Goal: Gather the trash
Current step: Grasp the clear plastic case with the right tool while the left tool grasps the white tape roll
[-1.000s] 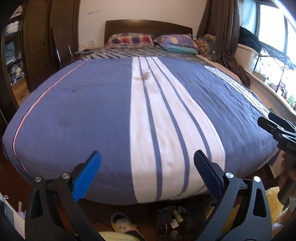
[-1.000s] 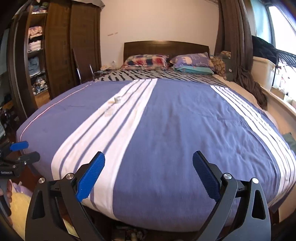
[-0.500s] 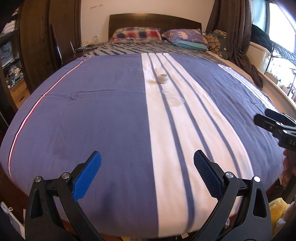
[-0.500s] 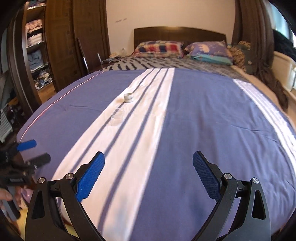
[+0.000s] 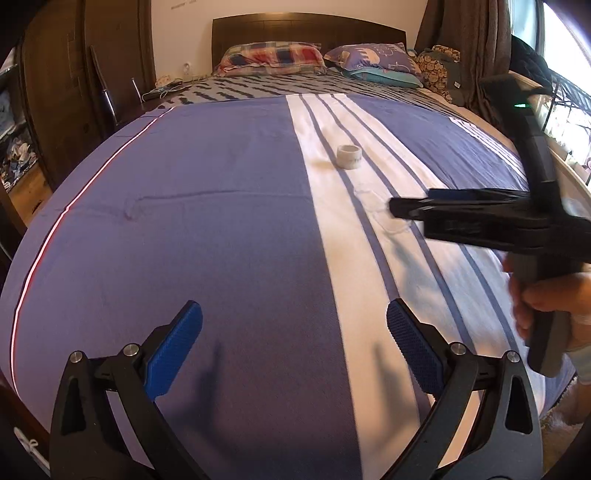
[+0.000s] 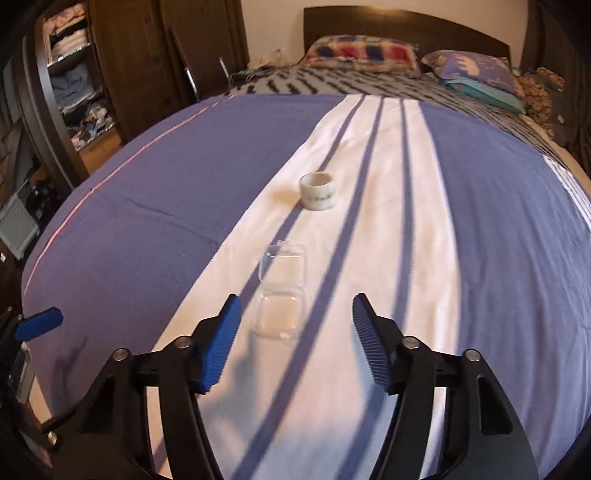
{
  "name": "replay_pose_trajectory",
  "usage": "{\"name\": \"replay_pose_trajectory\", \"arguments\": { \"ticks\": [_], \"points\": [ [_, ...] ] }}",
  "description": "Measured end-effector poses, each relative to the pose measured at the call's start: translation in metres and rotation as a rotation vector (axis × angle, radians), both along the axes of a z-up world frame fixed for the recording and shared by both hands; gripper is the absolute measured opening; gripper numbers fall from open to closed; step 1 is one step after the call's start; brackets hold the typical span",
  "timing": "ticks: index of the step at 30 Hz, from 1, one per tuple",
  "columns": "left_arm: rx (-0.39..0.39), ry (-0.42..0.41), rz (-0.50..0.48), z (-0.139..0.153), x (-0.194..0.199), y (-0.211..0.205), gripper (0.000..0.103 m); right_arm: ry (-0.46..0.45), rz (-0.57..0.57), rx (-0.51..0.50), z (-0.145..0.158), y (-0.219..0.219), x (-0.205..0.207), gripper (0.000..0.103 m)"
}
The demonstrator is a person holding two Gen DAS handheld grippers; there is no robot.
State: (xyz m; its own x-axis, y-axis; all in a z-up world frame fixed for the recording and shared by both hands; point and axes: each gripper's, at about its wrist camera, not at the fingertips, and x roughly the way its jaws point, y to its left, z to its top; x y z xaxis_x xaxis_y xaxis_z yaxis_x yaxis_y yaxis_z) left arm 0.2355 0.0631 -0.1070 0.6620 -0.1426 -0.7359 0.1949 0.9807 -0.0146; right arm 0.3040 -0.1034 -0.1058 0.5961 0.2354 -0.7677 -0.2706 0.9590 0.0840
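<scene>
A clear plastic clamshell box (image 6: 281, 291) lies open on the white stripe of the bed cover (image 6: 498, 258). A small white tape roll (image 6: 318, 192) sits beyond it; it also shows in the left wrist view (image 5: 349, 156). My right gripper (image 6: 295, 339) is open, low over the cover, its fingertips flanking the near half of the box without touching it. In the left wrist view the right gripper (image 5: 397, 211) reaches in from the right over the box, which is barely visible. My left gripper (image 5: 293, 347) is open and empty over the blue part of the cover (image 5: 203, 240).
Pillows (image 5: 273, 57) and a dark headboard (image 5: 306, 26) are at the far end. A dark wardrobe (image 6: 147, 62) with shelves of clothes stands to the left. Curtains (image 5: 476, 44) and a window are on the right.
Both grippers have moved forward over the bed. The right gripper has advanced to the clear box and narrowed its opening somewhat. The left stays wide open.
</scene>
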Motion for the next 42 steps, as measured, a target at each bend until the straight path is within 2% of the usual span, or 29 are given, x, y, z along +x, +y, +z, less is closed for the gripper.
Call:
{"name": "replay_pose_trajectory", "arguments": {
  "ticks": [2, 4, 6, 7, 13, 24, 29, 34, 37, 39, 41, 42],
  "points": [
    [0.001, 0.001, -0.001, -0.001, 0.003, 0.001, 0.095, 0.038, 0.015, -0.018, -0.01, 0.011, 0.012, 0.05],
    [0.003, 0.005, 0.0, -0.002, 0.006, 0.001, 0.095, 0.064, 0.024, -0.022, -0.018, 0.017, 0.018, 0.049],
    [0.007, 0.011, -0.001, -0.005, 0.011, 0.0, 0.095, 0.058, 0.03, -0.033, -0.018, 0.019, 0.019, 0.036],
    [0.011, 0.013, -0.002, -0.006, 0.014, -0.001, 0.095, 0.057, 0.033, -0.033, -0.017, 0.019, 0.02, 0.034],
    [0.007, 0.016, -0.018, -0.006, 0.032, -0.015, 0.095, 0.03, 0.024, -0.023, -0.006, -0.001, 0.02, 0.034],
    [-0.023, 0.001, -0.063, -0.006, 0.126, -0.066, 0.093, -0.049, -0.075, -0.046, 0.02, -0.082, 0.026, 0.034],
    [-0.042, 0.02, -0.068, -0.015, 0.17, -0.085, 0.076, -0.065, -0.087, -0.041, 0.021, -0.108, 0.026, 0.034],
    [-0.05, 0.045, -0.074, -0.024, 0.203, -0.1, 0.065, -0.071, -0.085, -0.034, 0.019, -0.12, 0.024, 0.034],
    [-0.05, 0.058, -0.076, -0.028, 0.216, -0.105, 0.062, -0.072, -0.077, -0.037, 0.017, -0.123, 0.024, 0.034],
    [-0.049, 0.065, -0.077, -0.03, 0.222, -0.107, 0.056, -0.076, -0.072, -0.044, 0.016, -0.124, 0.022, 0.034],
    [-0.051, 0.082, -0.079, -0.032, 0.227, -0.106, 0.037, -0.078, -0.069, -0.038, 0.015, -0.125, 0.021, 0.034],
    [-0.057, 0.092, -0.085, -0.033, 0.229, -0.106, 0.032, -0.08, -0.07, -0.036, 0.016, -0.125, 0.021, 0.034]
  ]
}}
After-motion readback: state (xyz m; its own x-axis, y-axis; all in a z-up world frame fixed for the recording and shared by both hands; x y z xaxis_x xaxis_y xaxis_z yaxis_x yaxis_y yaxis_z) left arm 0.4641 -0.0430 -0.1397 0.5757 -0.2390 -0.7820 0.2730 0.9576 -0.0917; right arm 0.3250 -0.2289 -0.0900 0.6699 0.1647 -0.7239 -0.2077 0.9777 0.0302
